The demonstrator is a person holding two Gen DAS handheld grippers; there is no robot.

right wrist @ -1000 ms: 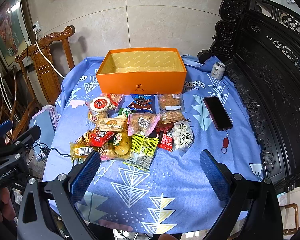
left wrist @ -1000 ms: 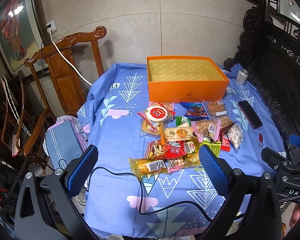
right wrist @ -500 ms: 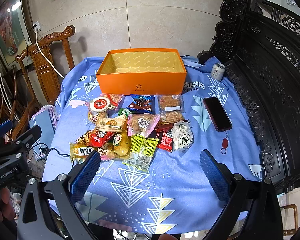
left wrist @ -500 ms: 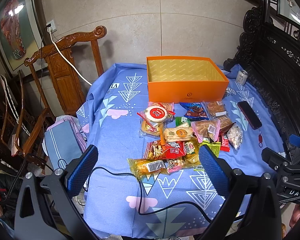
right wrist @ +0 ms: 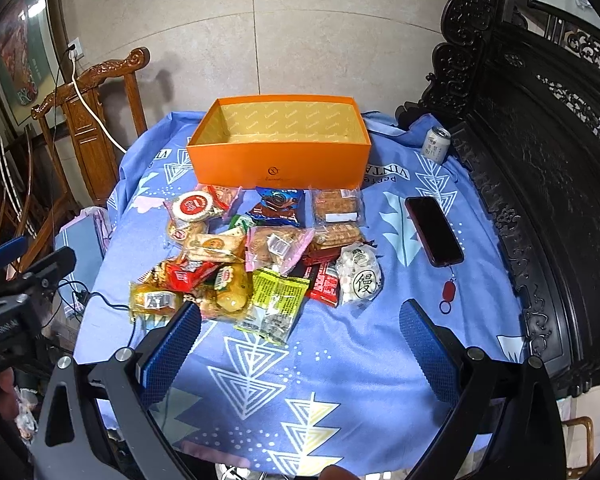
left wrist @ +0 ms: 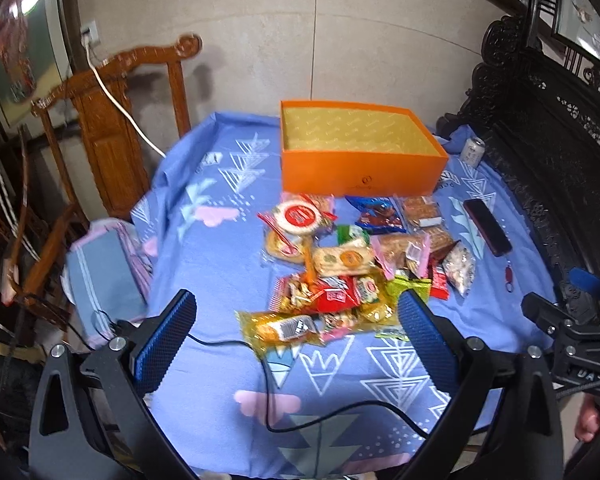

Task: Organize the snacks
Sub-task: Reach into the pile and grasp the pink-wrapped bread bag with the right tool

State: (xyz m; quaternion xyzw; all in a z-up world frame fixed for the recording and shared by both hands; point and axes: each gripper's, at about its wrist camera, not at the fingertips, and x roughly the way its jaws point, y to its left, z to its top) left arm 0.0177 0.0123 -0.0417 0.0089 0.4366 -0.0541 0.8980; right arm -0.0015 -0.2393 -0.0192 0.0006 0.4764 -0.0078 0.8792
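An empty orange box [left wrist: 360,168] [right wrist: 278,162] stands at the far side of the blue-clothed table [left wrist: 204,264]. In front of it lies a heap of several snack packets [left wrist: 340,264] [right wrist: 260,256]: a round red-and-white one [left wrist: 298,216], a yellow packet [left wrist: 278,328] nearest me, a green one [right wrist: 274,300], a white bun bag [right wrist: 360,274]. My left gripper [left wrist: 296,338] hangs open over the near edge of the heap, holding nothing. My right gripper [right wrist: 300,340] is open too, just short of the green packet.
A dark phone [right wrist: 434,230] with a red tag lies right of the snacks, a drink can [right wrist: 436,144] behind it. A black cable [left wrist: 284,380] runs across the near cloth. A wooden chair [left wrist: 112,128] stands left, carved dark furniture [right wrist: 540,160] right.
Both grippers have moved slightly forward and down toward the snack heap. Both stay open and the snacks have not moved.
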